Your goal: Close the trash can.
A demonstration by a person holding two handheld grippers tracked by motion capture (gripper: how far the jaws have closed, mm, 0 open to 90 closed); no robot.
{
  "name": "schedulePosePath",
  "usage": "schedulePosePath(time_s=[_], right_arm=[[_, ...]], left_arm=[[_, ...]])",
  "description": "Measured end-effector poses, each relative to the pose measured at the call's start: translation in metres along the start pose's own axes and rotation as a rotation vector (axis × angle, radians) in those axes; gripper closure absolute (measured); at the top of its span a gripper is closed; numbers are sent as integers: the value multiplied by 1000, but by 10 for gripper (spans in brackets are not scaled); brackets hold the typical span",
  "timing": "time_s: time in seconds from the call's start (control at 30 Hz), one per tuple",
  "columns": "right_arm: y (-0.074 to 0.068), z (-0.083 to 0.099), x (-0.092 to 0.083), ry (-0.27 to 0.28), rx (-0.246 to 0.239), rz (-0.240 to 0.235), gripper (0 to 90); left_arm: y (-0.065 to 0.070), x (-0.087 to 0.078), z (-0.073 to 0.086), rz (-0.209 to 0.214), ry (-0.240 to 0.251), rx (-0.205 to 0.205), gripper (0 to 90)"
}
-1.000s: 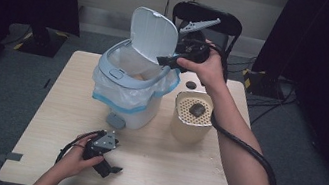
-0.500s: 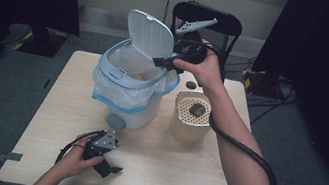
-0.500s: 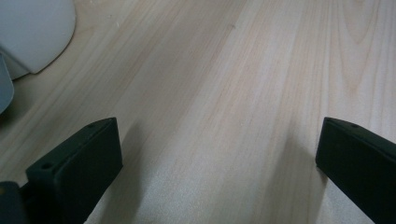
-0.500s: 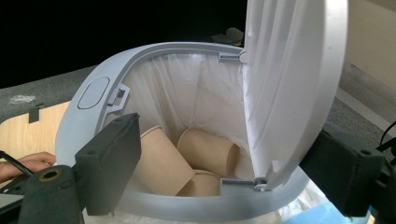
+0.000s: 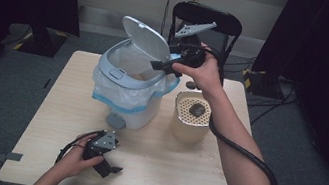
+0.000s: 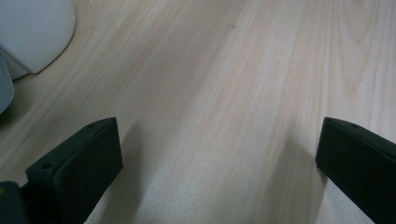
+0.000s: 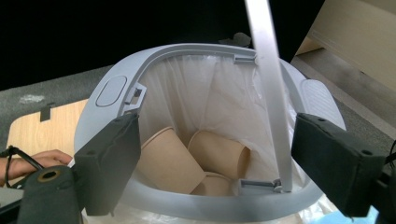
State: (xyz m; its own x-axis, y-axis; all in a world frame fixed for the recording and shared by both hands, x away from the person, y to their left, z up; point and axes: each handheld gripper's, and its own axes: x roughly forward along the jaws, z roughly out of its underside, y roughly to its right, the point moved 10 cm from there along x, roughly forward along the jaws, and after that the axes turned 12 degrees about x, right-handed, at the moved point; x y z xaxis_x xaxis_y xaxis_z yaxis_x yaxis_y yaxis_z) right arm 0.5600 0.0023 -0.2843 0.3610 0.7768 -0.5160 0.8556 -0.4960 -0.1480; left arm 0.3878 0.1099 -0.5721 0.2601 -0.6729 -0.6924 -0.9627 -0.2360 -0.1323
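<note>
Three paper cups [image 7: 187,156] inside bin [image 5: 119,77], right tongs [image 7: 215,163] agape above.

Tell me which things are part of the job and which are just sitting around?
Part of the job:
bin
paper cups inside it
right gripper, jaws open over the bin

Just sitting around:
beige holder
chair
left gripper, resting on the table

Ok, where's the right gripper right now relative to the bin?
In the high view the right gripper is at the back of the table, over the open mouth of the trash bin, jaws open beside the raised lid, above the paper cups inside.
</note>
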Motion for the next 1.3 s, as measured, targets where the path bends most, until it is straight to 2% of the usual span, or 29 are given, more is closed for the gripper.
schedulePosePath(time_s=[0.57, 0.87, 1.03, 1.3], right_arm=[[-18, 6, 3, -23, -40, -30, 150], [-29, 8, 7, -23, -45, -69, 150], [-42, 10, 12, -48, -59, -99, 151], [-51, 11, 18, -71, -65, -129, 173]], left_arm=[[0, 0, 0, 0, 0, 0, 0], [0, 0, 0, 0, -1, 0, 0], [0, 0, 0, 1, -1, 1, 0], [0, 0, 0, 0, -1, 1, 0]])
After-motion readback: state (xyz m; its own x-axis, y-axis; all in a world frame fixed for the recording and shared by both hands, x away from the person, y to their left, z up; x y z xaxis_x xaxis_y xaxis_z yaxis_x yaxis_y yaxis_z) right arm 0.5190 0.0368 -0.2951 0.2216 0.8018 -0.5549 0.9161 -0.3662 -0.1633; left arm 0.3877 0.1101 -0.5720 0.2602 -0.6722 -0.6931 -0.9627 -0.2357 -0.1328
